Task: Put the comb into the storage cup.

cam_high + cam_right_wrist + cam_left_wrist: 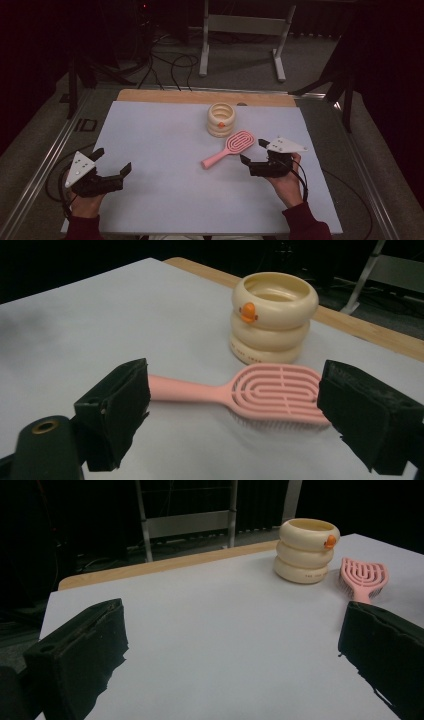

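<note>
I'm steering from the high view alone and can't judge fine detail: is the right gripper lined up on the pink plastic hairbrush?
Observer: Yes. In the right gripper view the pink plastic hairbrush lies across between the open jaws of the right gripper, not yet clamped.
Operator: Which way do its bristles face?
Observer: Down, against the white table sheet; the slotted back faces up.
Operator: Anything on the cream ringed cup?
Observer: The cream ringed cup has a small orange duck bill and two dark eyes on its top ring, facing the right gripper.
Operator: And the left gripper?
Observer: The left gripper is open over bare sheet, holding nothing.
</note>
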The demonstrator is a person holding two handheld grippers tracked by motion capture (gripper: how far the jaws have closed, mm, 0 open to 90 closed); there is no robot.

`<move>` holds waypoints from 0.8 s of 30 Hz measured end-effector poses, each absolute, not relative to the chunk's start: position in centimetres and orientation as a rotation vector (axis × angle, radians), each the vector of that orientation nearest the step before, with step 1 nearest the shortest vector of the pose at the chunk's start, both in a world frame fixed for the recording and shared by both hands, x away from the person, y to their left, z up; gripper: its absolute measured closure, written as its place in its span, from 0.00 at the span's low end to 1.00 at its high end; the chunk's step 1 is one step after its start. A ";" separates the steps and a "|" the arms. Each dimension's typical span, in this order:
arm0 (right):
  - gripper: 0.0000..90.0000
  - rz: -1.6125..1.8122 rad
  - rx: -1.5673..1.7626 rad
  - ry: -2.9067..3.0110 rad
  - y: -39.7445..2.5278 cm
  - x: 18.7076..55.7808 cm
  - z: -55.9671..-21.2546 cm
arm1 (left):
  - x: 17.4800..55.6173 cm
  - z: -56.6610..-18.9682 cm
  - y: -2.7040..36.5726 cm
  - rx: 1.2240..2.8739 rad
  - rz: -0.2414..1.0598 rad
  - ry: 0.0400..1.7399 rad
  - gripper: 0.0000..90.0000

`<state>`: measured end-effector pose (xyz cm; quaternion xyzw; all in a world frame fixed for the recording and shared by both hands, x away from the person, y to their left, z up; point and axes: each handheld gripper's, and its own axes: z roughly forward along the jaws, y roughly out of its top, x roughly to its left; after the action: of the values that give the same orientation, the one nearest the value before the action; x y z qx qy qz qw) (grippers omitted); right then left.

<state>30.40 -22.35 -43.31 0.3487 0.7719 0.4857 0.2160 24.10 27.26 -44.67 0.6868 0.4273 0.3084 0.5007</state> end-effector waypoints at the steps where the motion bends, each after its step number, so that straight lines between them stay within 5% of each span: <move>1: 0.15 1.345 0.966 2.142 -22.1 30.6 -43.3 | 24.1 -44.7 27.3 1.661 0.746 1.033 0.00; 18: 0.20 1.355 0.961 2.182 -19.3 33.1 -43.2 | 24.0 -44.6 27.5 1.653 0.749 1.035 0.00; 24: 0.34 1.358 0.958 2.175 -18.2 34.0 -43.4 | 24.0 -44.6 27.5 1.653 0.749 1.035 0.00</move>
<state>33.97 -18.22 -43.36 0.3429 0.7784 0.4859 0.2009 24.04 27.48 -44.60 0.6841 0.4284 0.3101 0.5023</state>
